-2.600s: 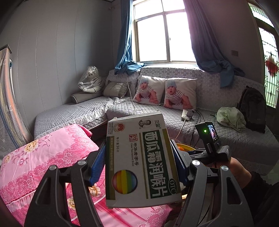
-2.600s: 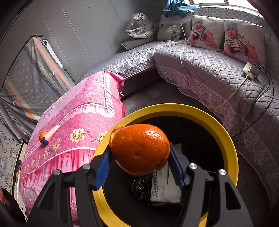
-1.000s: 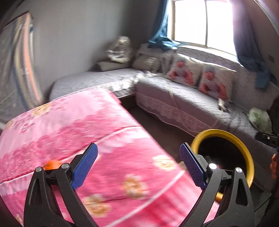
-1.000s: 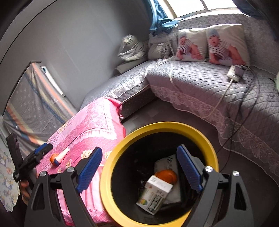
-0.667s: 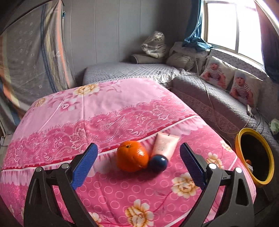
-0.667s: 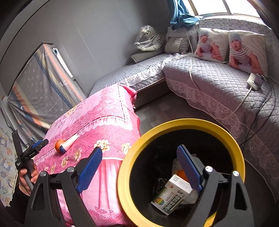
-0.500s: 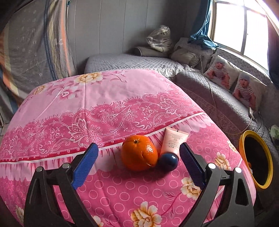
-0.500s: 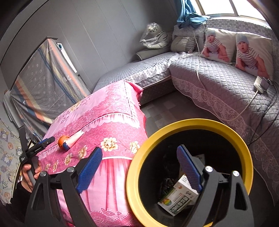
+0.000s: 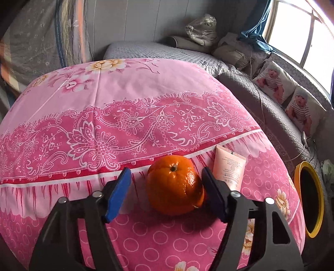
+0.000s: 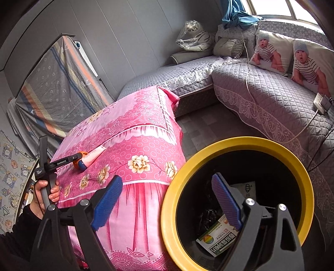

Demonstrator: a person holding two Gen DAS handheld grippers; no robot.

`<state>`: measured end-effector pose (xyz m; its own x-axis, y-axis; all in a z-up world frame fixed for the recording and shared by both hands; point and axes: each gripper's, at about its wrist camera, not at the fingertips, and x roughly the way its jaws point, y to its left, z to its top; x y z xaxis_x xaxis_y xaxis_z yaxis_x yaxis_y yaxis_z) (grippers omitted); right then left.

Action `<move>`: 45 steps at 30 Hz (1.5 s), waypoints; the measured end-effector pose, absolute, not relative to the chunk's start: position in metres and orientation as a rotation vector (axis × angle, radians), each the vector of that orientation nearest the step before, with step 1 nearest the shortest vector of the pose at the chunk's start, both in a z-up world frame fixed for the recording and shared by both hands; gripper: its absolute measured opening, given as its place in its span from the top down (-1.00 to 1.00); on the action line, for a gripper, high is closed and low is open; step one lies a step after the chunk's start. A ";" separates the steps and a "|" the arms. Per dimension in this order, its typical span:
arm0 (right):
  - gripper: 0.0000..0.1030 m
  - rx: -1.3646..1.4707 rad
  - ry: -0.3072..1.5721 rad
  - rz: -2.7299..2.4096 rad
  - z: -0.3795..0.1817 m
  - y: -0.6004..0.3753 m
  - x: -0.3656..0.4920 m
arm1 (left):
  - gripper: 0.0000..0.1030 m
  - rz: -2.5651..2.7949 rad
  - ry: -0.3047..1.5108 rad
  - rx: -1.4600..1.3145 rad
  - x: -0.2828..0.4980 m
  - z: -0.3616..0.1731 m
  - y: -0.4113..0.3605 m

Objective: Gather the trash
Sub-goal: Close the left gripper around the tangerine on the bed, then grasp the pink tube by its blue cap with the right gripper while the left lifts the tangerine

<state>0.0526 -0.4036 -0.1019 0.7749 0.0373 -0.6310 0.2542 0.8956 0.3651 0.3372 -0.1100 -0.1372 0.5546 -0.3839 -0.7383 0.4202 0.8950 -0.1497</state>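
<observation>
— What's around me on the far side?

— A grey quilted corner sofa (image 10: 271,104) under the window (image 9: 300,37), with two white cushions printed with a baby in stripes (image 10: 269,56) leaning on its back.

— And in the corner?

— A plush white tiger wrapped in clear plastic (image 10: 194,39), beside a blue curtain (image 10: 235,14). A white power strip on a cord (image 10: 321,102) lies on the seat. Off to my left, a striped grey cloth (image 10: 56,87) hangs against the wall.
</observation>
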 end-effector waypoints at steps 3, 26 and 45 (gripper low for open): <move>-0.63 0.456 0.685 -0.095 -0.099 -0.399 0.057 | 0.05 -0.475 0.864 0.036 0.338 -0.138 -0.111; -0.63 0.181 0.822 0.191 -0.086 -0.202 0.189 | 0.24 -0.461 0.602 -0.118 0.254 -0.061 -0.025; -0.37 0.210 0.989 -0.026 -0.138 -0.165 0.308 | 0.23 -0.542 0.411 -0.118 0.188 -0.039 0.009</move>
